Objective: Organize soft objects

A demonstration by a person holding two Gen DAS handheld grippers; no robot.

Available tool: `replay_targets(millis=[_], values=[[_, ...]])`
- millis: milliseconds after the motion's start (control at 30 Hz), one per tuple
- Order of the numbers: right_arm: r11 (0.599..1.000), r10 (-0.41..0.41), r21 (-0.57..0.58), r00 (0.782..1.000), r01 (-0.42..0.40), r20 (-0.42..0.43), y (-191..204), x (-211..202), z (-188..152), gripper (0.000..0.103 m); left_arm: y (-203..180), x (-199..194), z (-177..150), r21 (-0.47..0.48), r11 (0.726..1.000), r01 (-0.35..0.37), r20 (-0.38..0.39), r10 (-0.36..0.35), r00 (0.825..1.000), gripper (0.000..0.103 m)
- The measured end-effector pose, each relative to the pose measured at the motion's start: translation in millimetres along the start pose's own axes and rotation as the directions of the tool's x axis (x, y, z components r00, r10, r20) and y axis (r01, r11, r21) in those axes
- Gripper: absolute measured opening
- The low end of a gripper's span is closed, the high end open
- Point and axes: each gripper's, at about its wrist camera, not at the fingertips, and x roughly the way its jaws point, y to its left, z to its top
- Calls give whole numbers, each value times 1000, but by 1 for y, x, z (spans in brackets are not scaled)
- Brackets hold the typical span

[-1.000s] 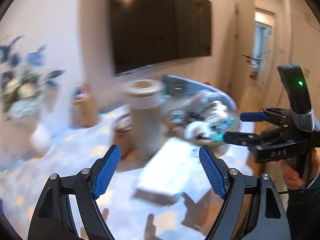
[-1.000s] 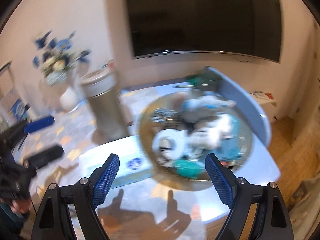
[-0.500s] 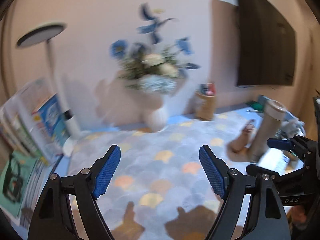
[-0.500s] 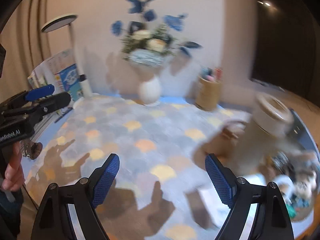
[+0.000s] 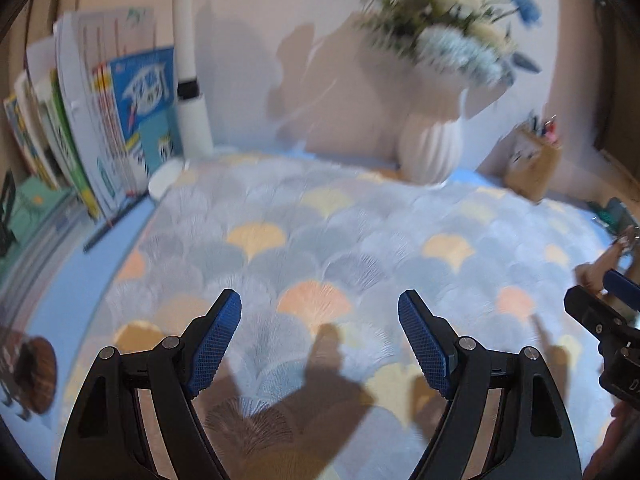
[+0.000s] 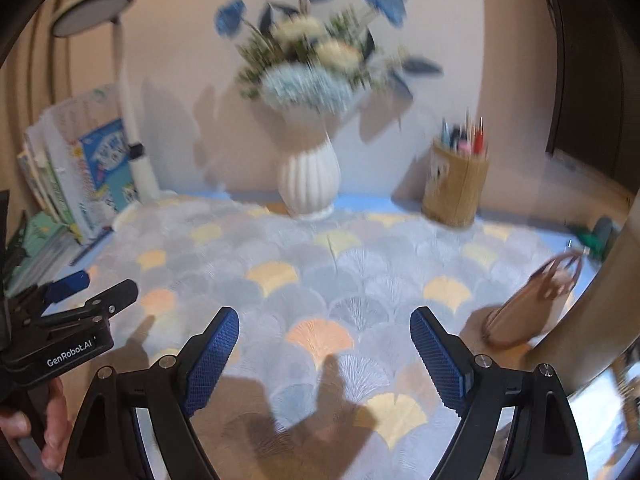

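Left hand-held gripper (image 5: 319, 300): spread wide, nothing between the blue pads, angled down over a fan-patterned cloth (image 5: 320, 220) on the blue worktop (image 5: 60, 300). Right hand-held gripper (image 6: 324, 316): likewise spread and empty, close beside the left one, above the same cloth. Soft-looking tan bag (image 6: 528, 312): on the cloth to the right of the right jaws, apart from them, against a tall metallic cylinder (image 6: 600, 300). White vase (image 6: 310, 176), pen holder (image 6: 456, 196) and leaning books (image 5: 120, 120): along the wall, well beyond both.

Peach wall (image 6: 460, 40), white desk lamp (image 6: 92, 12), leaning books (image 5: 100, 120) — table with fan-patterned cloth (image 5: 320, 240)
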Motion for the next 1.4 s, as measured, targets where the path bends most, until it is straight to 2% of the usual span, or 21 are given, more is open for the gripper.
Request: replay_targets(millis=[133, 233, 367, 600, 833, 1100, 1400], values=[[1000, -2, 15, 999, 3, -43, 0, 24, -12, 86, -7, 11, -10, 38, 998, -41, -5, 42, 999, 80], [999, -34, 11, 996, 35, -80, 2, 37, -21, 86, -12, 8, -11, 61, 997, -37, 13, 36, 999, 80], [998, -50, 21, 996, 52, -78, -1, 37, -23, 87, -13, 7, -11, 75, 996, -42, 19, 41, 999, 80], [996, -51, 63, 991, 59, -127, -10, 46, -25, 88, -17, 13, -10, 102, 994, -42, -4, 43, 999, 80], [996, -62, 59, 990, 70, -125, -9, 46, -27, 92, -14, 16, -10, 87, 995, -52, -19, 54, 998, 80], [995, -95, 8, 988, 96, -121, 1, 47, -28, 93, -15, 18, -9, 92, 994, -58, -28, 60, 998, 80], [995, -96, 18, 987, 99, -128, -1, 48, -28, 93, -14, 19, -9, 96, 994, -58, -32, 61, 998, 80]])
